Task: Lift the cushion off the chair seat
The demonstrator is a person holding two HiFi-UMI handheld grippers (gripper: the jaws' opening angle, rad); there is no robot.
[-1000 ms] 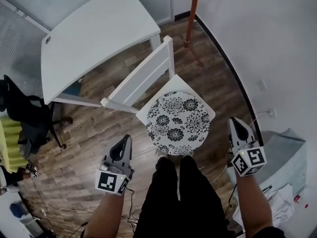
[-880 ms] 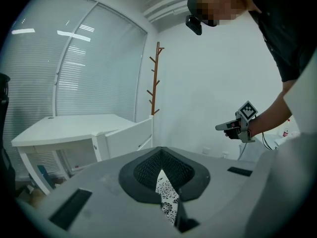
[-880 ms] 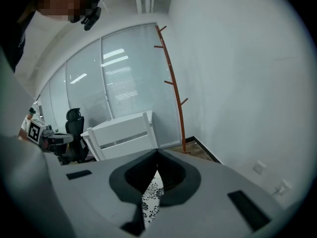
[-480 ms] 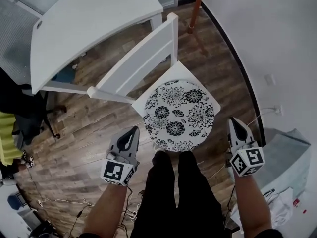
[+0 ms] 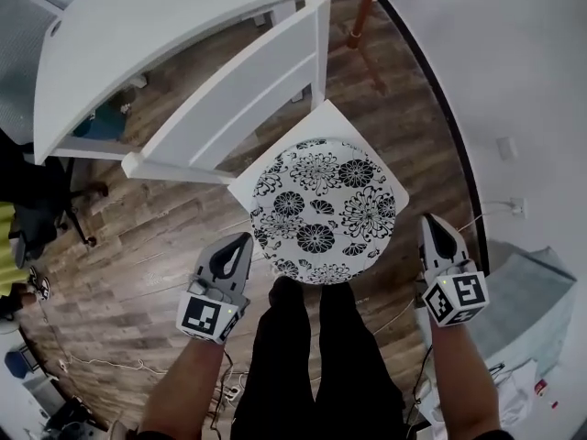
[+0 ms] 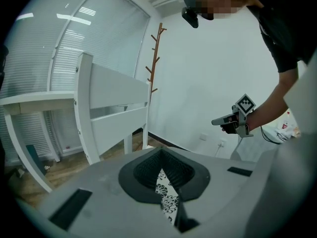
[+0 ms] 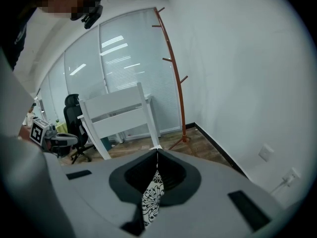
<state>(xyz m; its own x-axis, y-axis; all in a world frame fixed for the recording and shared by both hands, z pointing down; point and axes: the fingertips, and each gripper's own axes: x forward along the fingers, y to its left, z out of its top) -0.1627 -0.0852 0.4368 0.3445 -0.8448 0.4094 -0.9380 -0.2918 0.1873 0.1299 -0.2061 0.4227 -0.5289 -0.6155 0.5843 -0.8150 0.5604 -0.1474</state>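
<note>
Left gripper (image 5: 240, 242): clenched, empty, closer beside the cushion (image 5: 321, 209) than before | right gripper (image 5: 434, 223): clenched, empty, also lowered | cushion: between both grippers, on white chair (image 5: 229, 99) seat

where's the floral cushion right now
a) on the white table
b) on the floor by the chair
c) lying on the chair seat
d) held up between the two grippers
c: the round floral cushion lies flat on the seat of the white chair, with the left gripper and right gripper at either side of it, fingers shut and holding nothing.
</note>
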